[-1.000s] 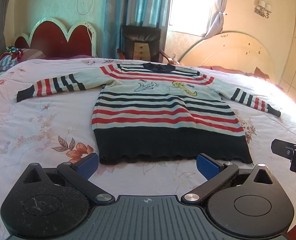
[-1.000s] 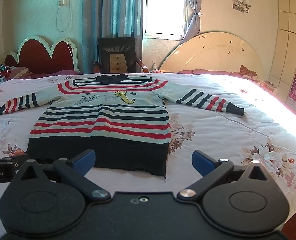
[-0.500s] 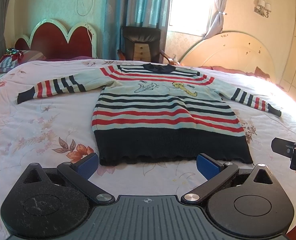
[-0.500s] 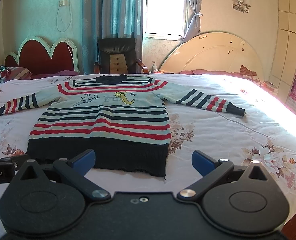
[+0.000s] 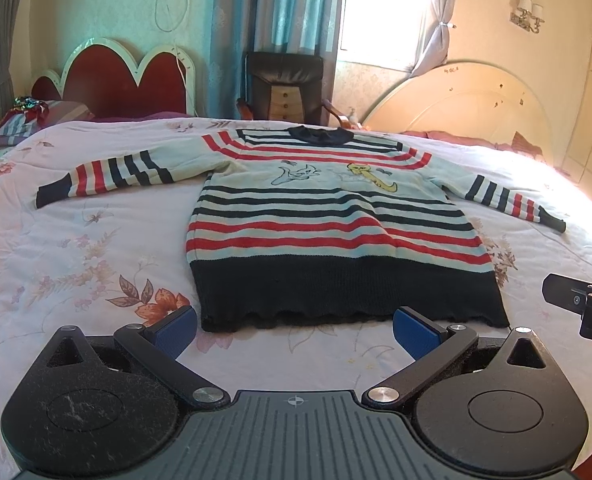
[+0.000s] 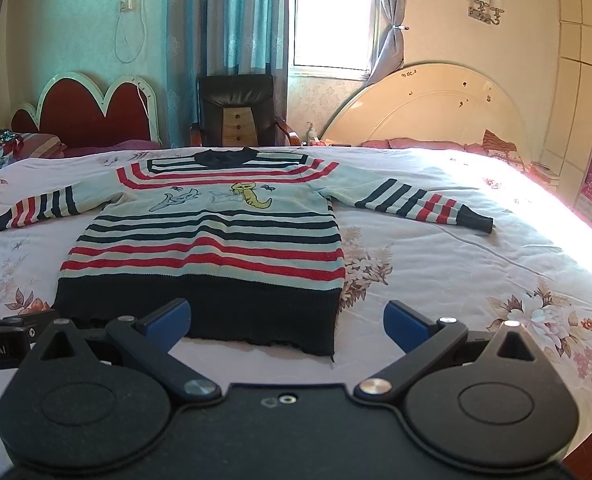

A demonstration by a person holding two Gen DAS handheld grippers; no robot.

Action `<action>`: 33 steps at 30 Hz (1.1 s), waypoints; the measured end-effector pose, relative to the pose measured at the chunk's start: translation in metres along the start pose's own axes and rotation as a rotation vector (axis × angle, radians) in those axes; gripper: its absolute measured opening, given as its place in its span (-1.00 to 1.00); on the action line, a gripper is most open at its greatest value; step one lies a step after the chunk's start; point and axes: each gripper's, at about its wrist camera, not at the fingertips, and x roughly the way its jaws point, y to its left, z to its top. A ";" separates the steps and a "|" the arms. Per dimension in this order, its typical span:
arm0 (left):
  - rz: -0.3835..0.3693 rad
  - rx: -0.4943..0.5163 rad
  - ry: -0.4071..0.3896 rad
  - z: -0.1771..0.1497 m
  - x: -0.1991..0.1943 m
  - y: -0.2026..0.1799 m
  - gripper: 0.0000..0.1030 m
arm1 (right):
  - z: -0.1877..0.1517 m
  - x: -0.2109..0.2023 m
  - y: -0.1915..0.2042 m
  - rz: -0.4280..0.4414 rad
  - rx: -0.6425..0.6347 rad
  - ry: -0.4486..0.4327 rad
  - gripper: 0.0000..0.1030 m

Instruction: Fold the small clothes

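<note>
My left gripper (image 5: 294, 326) and right gripper (image 6: 286, 320) both hover wide open and empty just short of the striped sweater (image 5: 328, 216), which lies flat and unfolded on the bed (image 5: 76, 248), 0 folds made.

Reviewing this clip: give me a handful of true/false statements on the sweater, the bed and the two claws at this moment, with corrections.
1. The striped sweater lies flat on the floral bedspread with both sleeves spread out. True.
2. The left claw is shut on the hem. False: it is open and holds nothing.
3. The right claw is open. True.
4. The sweater is already folded in half. False: it is fully unfolded.
5. The collar points toward the black chair. True.
</note>
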 end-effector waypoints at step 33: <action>-0.074 0.049 -0.039 0.077 0.092 -0.008 1.00 | 0.031 0.065 -0.091 -0.052 0.213 -0.003 0.78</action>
